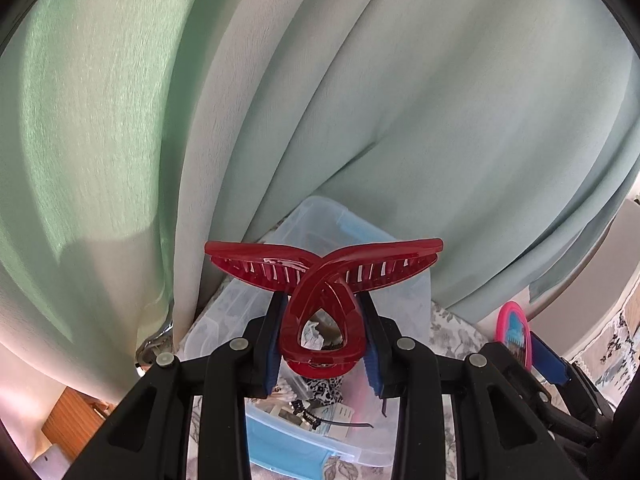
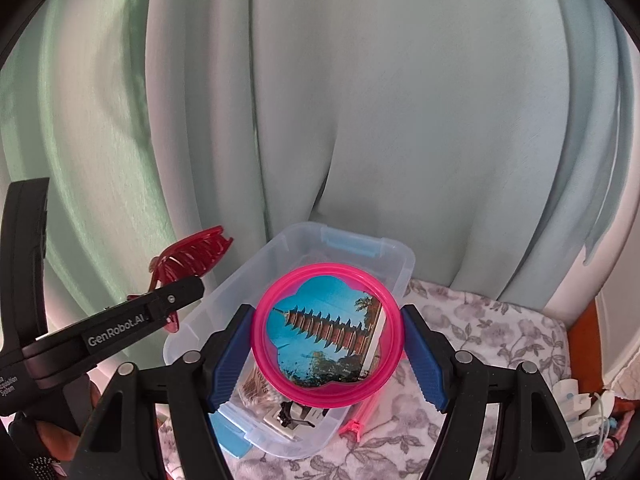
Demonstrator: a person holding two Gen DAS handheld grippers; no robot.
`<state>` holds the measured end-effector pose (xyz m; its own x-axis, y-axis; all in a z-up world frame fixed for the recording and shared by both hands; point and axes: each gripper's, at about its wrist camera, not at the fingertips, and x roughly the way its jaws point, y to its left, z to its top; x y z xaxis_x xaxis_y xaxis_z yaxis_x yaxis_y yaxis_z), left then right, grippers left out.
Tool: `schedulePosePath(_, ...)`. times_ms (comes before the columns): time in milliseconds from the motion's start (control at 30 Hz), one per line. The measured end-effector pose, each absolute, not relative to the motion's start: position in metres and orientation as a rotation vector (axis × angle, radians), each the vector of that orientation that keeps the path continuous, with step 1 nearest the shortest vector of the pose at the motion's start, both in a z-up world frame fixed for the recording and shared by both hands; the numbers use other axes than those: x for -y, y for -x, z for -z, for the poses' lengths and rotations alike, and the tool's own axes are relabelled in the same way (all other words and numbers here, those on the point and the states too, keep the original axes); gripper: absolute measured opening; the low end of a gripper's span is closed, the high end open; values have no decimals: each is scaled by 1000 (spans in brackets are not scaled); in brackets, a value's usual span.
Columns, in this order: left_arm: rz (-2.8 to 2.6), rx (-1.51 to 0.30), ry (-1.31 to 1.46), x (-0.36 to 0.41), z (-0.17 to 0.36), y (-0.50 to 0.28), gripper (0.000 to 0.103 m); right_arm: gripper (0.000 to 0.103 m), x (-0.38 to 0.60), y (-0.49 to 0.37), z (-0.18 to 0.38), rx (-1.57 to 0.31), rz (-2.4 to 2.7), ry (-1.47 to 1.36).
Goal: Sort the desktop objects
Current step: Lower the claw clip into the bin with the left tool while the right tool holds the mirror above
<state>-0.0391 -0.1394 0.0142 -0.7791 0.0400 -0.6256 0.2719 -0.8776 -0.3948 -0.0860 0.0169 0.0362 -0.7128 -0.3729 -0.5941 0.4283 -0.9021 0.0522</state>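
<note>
My left gripper (image 1: 322, 332) is shut on a red hair claw clip (image 1: 322, 280) and holds it in the air above a clear plastic storage box (image 1: 412, 296). The clip also shows in the right wrist view (image 2: 188, 258), left of the box. My right gripper (image 2: 326, 344) is shut on a round pink-framed mirror (image 2: 326, 330) with a pagoda picture. It holds the mirror upright over the clear box (image 2: 396, 258). The mirror also shows in the left wrist view (image 1: 514, 330), at the right.
The box holds hair clips, a patterned cloth and small packets (image 2: 292, 416). It stands on a grey floral tablecloth (image 2: 480, 344). A pink strip (image 2: 362, 412) lies beside the box. Pale green curtains (image 2: 400, 100) hang close behind. Small clutter (image 2: 588, 404) sits at the far right.
</note>
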Motion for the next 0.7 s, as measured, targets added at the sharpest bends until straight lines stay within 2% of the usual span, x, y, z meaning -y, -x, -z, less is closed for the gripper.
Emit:
schedulePosePath(533,2730,-757,-1048,151,13,63,36,75,-3,55,-28,-181,2492,-963)
schedulePosePath(600,2760,-734,-1066,164,-20,9,36,75,-1,57,-26,-187,2485,-971)
schedulePosePath(700,2756,-747,-1070,168,-22,8,36,75,1,58,-23,-194,2482,-976)
